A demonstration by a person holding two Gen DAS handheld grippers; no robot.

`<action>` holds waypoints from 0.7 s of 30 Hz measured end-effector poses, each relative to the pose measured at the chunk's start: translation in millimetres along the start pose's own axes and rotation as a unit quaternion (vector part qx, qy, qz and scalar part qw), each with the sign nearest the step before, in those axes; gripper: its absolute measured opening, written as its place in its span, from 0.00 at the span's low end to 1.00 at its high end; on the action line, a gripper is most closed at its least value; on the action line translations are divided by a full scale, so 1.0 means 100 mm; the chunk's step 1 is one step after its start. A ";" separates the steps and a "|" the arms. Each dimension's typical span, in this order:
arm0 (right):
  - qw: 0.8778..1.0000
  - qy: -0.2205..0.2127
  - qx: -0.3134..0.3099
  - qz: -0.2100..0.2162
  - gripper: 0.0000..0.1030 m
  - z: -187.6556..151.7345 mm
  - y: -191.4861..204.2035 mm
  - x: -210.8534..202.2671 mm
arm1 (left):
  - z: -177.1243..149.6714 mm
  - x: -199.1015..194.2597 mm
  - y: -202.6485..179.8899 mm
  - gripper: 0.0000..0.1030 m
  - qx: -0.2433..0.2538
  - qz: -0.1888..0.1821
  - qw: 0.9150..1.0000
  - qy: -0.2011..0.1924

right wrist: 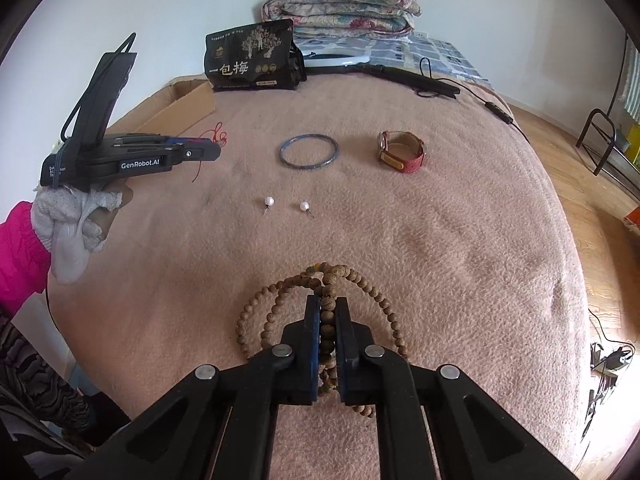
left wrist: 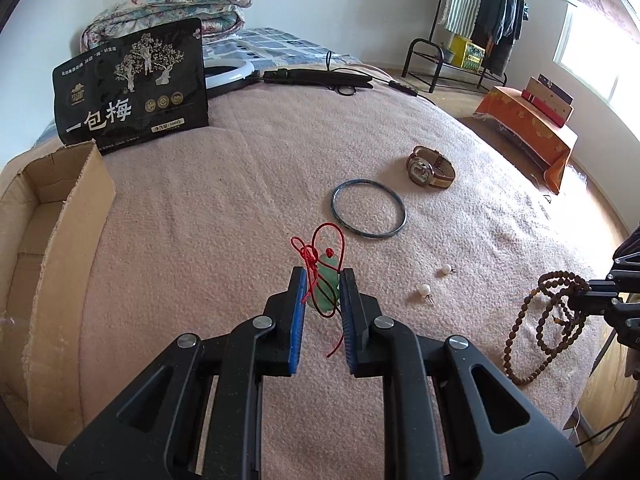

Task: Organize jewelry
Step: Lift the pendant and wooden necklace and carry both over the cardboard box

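Observation:
My left gripper is shut on a green jade pendant with a red cord, held above the pink blanket. It shows in the right wrist view at the left, near the cardboard box. My right gripper is shut on a brown wooden bead strand, which hangs in loops; it also shows in the left wrist view. A blue bangle, a watch and two pearl earrings lie on the blanket.
An open cardboard box stands at the left edge of the bed. A black snack pouch, a ring light and a folded quilt are at the back. The bed edge drops to wooden floor on the right.

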State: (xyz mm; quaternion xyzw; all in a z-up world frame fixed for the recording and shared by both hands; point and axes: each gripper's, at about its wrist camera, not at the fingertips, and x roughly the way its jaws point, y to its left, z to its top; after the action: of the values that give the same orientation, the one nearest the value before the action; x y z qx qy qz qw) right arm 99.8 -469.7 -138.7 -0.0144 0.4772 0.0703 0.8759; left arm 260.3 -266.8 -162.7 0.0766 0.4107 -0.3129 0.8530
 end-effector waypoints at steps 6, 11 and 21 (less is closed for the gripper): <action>1.000 -0.018 0.001 -0.007 0.04 0.07 0.03 -0.21 | -0.02 -0.25 0.00 0.15 -0.002 0.002 1.000 -0.015; 0.999 -0.032 -0.002 -0.008 0.04 0.12 0.07 -0.36 | -0.03 -0.46 0.02 0.15 -0.008 0.004 1.000 -0.029; 0.998 -0.062 -0.018 -0.008 0.04 0.27 0.28 -0.62 | -0.08 -0.88 0.13 0.15 -0.023 0.016 0.998 -0.055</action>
State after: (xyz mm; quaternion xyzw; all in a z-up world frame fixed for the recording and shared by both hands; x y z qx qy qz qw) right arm 85.2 -446.6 -70.5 -0.0298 0.4201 0.0724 0.9041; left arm 221.6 -211.4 -103.6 0.0462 0.3685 -0.2938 0.8807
